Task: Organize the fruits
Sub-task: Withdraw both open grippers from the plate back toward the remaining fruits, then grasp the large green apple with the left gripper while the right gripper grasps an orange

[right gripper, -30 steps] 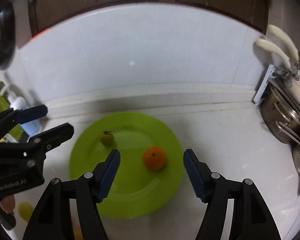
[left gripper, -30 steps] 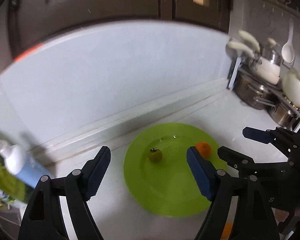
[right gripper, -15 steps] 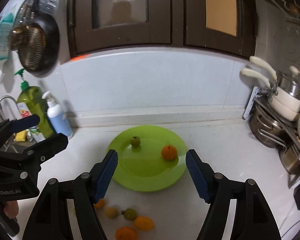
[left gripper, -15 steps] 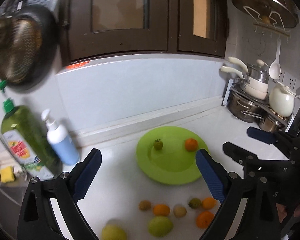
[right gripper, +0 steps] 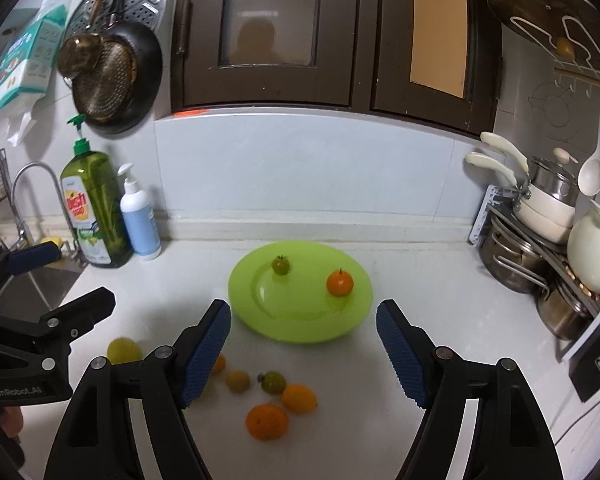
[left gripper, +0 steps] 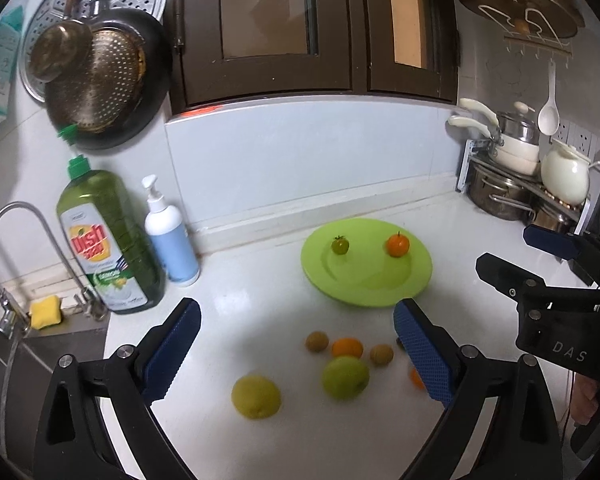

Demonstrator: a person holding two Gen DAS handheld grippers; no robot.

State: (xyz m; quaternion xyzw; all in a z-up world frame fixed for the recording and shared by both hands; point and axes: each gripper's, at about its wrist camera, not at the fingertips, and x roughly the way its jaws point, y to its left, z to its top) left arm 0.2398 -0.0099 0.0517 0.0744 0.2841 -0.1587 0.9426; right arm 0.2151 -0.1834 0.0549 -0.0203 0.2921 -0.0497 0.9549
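Both claws empty — left claw wide; right claw opening — above loose fruit.

One green plate carries two fruits: one small green tomato and one small orange. At least six loose fruits lie on the counter, among them one yellow lemon and one green apple. Two bottles stand by the sink: one green dish soap bottle, one white pump bottle
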